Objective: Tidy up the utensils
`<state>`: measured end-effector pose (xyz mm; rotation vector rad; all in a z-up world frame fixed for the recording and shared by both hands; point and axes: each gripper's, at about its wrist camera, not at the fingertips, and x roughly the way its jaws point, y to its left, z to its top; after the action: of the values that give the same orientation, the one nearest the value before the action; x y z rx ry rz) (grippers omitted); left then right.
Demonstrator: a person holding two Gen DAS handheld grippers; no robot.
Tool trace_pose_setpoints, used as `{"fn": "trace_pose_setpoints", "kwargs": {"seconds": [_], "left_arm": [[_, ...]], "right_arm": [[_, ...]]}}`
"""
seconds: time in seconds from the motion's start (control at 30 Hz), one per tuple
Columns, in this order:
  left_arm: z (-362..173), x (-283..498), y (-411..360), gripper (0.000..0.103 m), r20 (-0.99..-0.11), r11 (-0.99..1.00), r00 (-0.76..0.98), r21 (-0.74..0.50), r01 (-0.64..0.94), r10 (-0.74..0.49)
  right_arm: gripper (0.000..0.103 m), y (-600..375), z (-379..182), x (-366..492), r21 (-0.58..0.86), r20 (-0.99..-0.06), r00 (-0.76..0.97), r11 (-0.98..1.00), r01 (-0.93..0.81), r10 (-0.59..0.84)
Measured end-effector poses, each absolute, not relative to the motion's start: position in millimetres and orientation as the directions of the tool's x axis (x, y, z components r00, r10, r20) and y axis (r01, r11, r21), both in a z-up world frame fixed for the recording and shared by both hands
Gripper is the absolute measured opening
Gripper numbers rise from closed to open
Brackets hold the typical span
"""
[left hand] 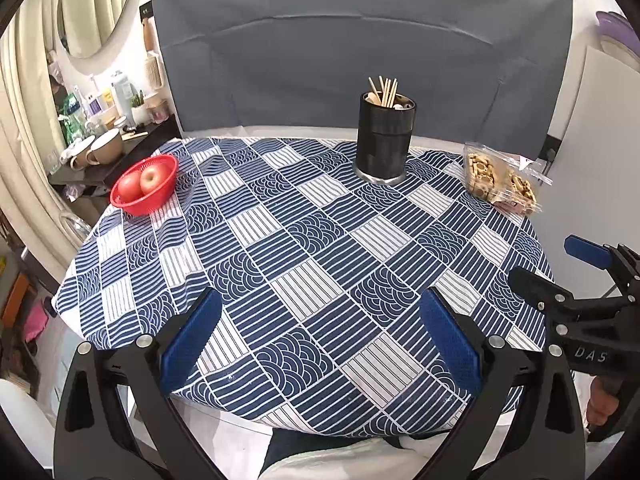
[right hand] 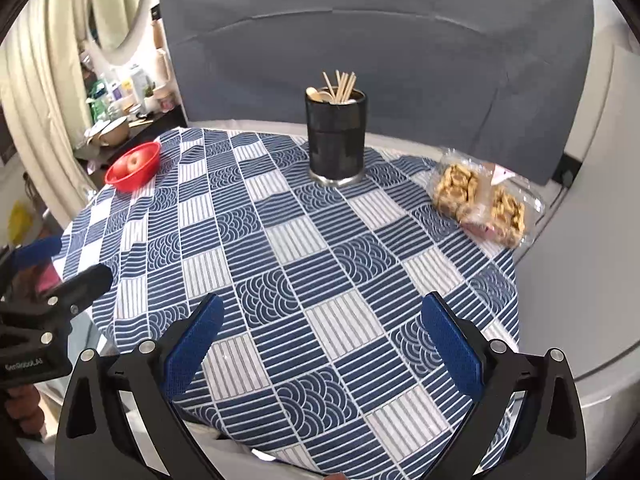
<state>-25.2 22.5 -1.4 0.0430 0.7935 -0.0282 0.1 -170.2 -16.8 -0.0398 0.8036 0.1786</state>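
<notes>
A grey panel point(left hand: 360, 48) backs the table; left, cream curtains point(left hand: 24, 128) and a cluttered shelf point(left hand: 116, 160).

We see a navy-and-white patchwork cloth of stripes and wave scallops point(left hand: 304, 248) on the counter, a glossy black cylindrical utensil holder point(left hand: 385, 136), a red plastic basket point(left hand: 145, 185), and blue-padded black tongs point(left hand: 320, 344).

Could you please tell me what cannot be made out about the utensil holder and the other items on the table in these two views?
- Black utensil holder: its wall hides the lower parts of the wooden utensils in both views; their count is unclear.
- Red basket: in the right wrist view its rim partly hides the apples.
- Clear snack box: label too small to read.
</notes>
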Motion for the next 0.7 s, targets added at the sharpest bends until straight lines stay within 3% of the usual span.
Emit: {"fn": "trace_pose_setpoints", "kwargs": {"seconds": [0.7], "left_arm": [[-3.8,-8.4,17.1,0.097,-0.719,0.998,0.695,0.040,0.052,-0.008]], "right_arm": [[0.095,-179.3,-17.1,16.3,0.079,-0.705,0.688,0.984,-0.161,0.169]]}}
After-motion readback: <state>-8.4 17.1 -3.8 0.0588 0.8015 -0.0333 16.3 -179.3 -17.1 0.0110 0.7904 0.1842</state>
